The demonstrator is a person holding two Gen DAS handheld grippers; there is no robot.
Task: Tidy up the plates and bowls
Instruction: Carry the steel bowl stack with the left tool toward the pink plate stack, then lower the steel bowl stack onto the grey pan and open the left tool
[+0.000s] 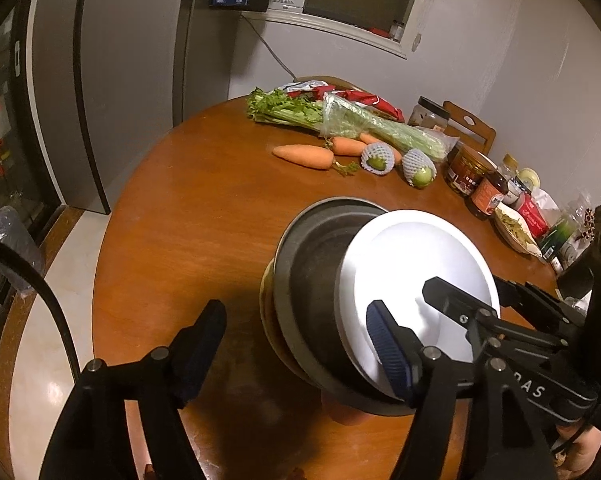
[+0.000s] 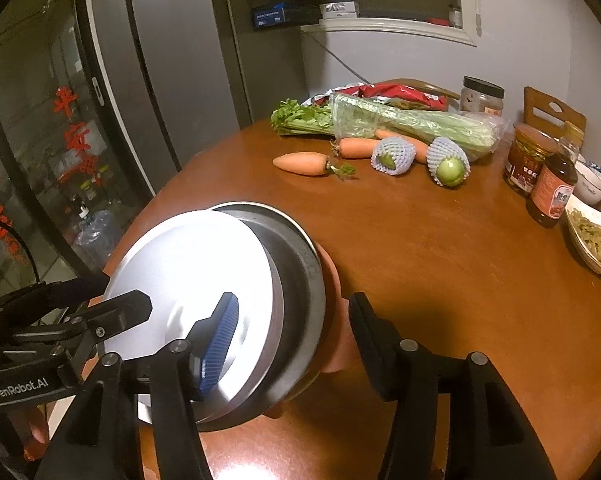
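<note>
Both released grippers, left gripper (image 1: 296,340) and right gripper (image 2: 296,324), straddle the stacked plates (image 1: 416,280).

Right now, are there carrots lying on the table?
Yes, orange carrots lie on the brown table beside the celery.

Dim, warm light; fisheye edges dark
</note>
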